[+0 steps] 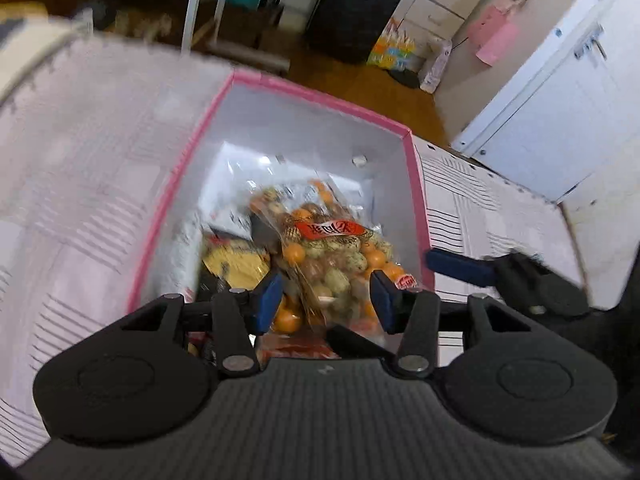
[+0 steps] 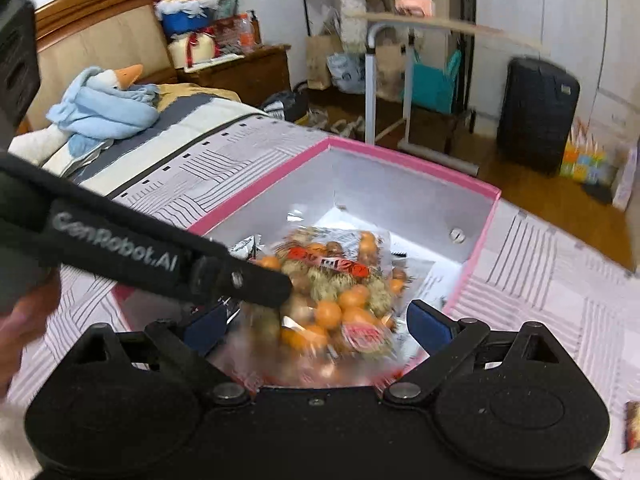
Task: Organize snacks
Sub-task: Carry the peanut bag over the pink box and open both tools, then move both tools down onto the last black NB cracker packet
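Setting: a pink-rimmed box (image 1: 416,200) with white inner walls sits on a bed (image 2: 560,280) spread with a pale, line-patterned cover.
Snack bag: a clear bag of orange and speckled round snacks (image 1: 332,264) lies inside the box, towards its near end.
Bag label: a red-orange band with dark characters runs across the bag; motion blur makes it unreadable. A small round red sticker at the bag's near end is also illegible.
Bag direction: in the left wrist view its long axis runs from about 11 o'clock, far end, to 5 o'clock, near end.
Other packet: a yellow and black packet (image 1: 236,264) lies in the box at the bag's 9 o'clock, touching it.
Left gripper (image 1: 326,300): jaws parted wide, blue pads on either side of the bag's near end, not pressing it.
Right gripper (image 2: 316,326): jaws spread wide above the box's near edge, with the blurred bag between them.
Readable writing: "GenRobot.AI" in pale letters on the black arm of the left gripper, which crosses the right wrist view from 9 o'clock.
Background: a dark suitcase (image 2: 538,114) stands on the wooden floor at 1 o'clock; a goose toy (image 2: 120,76) wrapped in blue cloth lies on the bed at 10 o'clock.
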A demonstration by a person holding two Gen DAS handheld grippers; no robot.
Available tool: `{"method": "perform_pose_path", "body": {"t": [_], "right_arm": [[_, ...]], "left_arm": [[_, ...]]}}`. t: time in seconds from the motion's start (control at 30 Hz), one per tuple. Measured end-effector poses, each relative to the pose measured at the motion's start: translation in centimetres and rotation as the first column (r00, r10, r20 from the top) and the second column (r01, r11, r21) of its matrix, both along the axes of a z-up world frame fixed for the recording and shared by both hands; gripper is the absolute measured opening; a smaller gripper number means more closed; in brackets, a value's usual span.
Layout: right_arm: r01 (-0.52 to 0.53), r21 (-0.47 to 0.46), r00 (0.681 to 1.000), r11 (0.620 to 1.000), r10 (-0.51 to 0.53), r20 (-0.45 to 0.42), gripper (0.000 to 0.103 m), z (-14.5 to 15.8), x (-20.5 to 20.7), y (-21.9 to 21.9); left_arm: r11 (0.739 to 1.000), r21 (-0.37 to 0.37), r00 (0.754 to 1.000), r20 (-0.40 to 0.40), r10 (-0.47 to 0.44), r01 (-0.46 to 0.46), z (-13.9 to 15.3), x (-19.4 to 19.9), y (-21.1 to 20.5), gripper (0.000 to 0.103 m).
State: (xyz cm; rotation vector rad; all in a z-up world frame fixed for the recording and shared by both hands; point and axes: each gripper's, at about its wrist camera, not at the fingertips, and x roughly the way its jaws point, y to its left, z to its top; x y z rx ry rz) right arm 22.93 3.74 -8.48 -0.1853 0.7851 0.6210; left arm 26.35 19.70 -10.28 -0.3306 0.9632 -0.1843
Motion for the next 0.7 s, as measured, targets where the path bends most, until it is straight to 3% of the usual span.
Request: {"method": "perform_pose_path", "body": {"t": [0.2,0.37,0.57,0.7], "right_arm": [[0.024,0.065,1.0,0.998,-0.024,0.002,0.098,3.6,-2.9,-5.1],[0.07,0.086,0.995,0.994,-0.075,0.062,0.098,6.6,-5.5,-10.7],[0.17,0.124,0.98,0.978,-0.181,0.083,0.099,8.5,-7.6,-18.3],[0.227,0.129,0.966,0.965,-0.24,0.093,0.098,8.6,-7.9,-22.4]], "left_arm": [[1.0,-0.001,0.999,0.047,-0.026,0.026,3.2,-2.2,-1.3,0.047],[0.998,0.016,0.992,0.107,-0.061,0.06,6.5,-4.3,-3.3,0.048],[0.99,0.045,0.977,0.16,-0.141,0.136,8.9,-5.3,-8.7,0.049],[0.981,0.023,0.965,0.178,-0.193,0.192,9.2,-4.9,-12.9,0.049]]}}
